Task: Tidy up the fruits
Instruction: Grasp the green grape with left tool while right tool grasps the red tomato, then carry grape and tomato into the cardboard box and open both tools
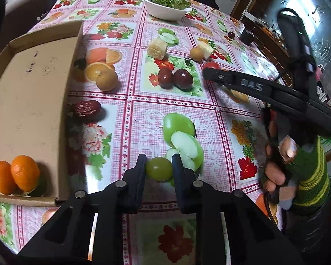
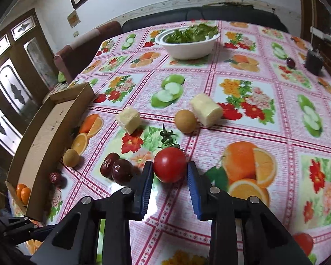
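The left gripper (image 1: 158, 165) pinches a green grape (image 1: 159, 169) between its two black fingers, low on the fruit-print tablecloth (image 1: 209, 119); the grape's underside and the printed apple behind it blur together, so its far edge is hard to trace. To the left of these tongs sits a shallow cardboard box (image 1: 33, 84), its near-left part cut off by the frame, with two mandarins (image 1: 15, 176) in its near corner and something green half hidden beneath them that cannot be identified. Just beyond the box wall lies a wrinkled red date (image 1: 87, 108); farther ahead are a brown longan-like fruit (image 1: 107, 80) and two dark red jujubes (image 1: 175, 79). The right gripper (image 2: 170, 169) has its blue-padded fingers at either side of a red tomato (image 2: 170, 165); the left pad meets the skin, and the right pad looks to touch as well, though the contact there is hard to make out. Ahead of those tongs lie a second brown round fruit (image 2: 185, 121) and two pale yellow chunks (image 2: 206, 110), perhaps sugarcane, with a green curl of stem (image 2: 167, 137) between. Far beyond stands a white bowl of leafy greens (image 2: 188, 44). In the left view, a hand in a green striped sleeve (image 1: 275, 172) grips the right tool's handle, partly out of frame.
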Available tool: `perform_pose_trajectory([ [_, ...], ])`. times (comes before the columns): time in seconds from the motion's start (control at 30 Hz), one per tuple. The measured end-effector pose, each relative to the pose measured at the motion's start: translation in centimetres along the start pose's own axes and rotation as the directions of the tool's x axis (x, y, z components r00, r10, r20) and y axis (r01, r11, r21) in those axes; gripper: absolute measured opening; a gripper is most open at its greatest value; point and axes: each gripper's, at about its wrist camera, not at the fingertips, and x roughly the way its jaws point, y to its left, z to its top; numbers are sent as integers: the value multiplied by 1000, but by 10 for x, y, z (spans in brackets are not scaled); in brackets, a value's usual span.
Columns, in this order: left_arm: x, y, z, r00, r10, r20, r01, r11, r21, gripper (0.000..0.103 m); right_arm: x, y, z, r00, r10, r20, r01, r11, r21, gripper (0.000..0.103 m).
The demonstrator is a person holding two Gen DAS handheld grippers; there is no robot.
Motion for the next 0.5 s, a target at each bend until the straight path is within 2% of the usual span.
perform_pose_trajectory([
  [0.3, -26, -2, 3, 997, 42, 64, -44, 999, 24, 20, -40, 8, -14, 999, 33, 44, -34, 999, 25, 32],
  [0.5, -41, 7, 6, 992, 70, 104, -72, 997, 15, 21, -53, 29, -16, 996, 66, 56, -66, 998, -7, 32],
])
